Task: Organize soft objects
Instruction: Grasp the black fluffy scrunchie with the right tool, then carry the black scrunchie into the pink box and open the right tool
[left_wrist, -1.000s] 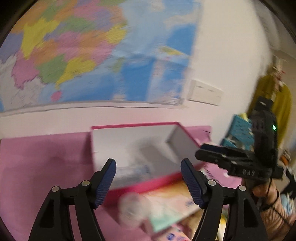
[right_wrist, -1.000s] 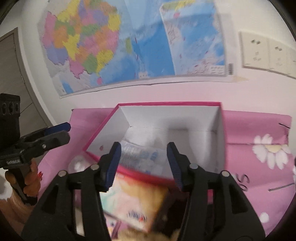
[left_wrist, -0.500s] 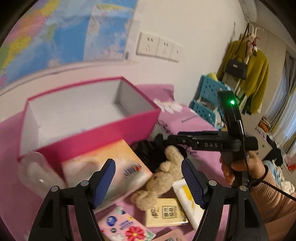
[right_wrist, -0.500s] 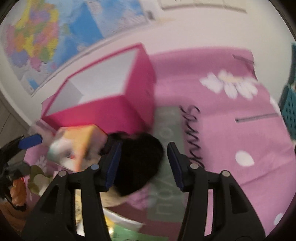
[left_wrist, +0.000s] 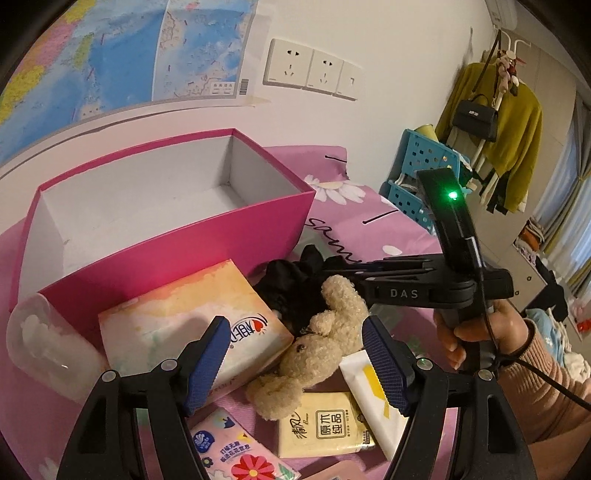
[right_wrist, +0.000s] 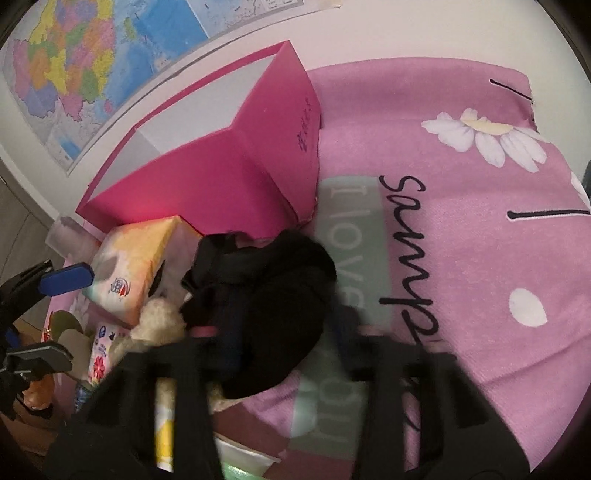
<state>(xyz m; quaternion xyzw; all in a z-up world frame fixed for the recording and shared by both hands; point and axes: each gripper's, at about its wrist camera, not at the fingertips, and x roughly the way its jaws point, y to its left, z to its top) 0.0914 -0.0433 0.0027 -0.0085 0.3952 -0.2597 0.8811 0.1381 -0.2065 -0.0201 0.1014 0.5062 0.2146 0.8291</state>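
Your right gripper hangs over the black cloth, fingers wide and blurred, straddling it but not yet closed. The cloth lies on the pink cover just near of the box, touching the plush toy. Your left gripper waits wide above the toy and tissue pack. Next, lower, pinch the cloth, then lift it into the box.

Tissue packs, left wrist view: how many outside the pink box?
4 visible. Large orange tissue pack against the box front; floral pack at bottom; yellow-beige pack under the plush bunny; white-yellow pack right of it. More may be hidden.
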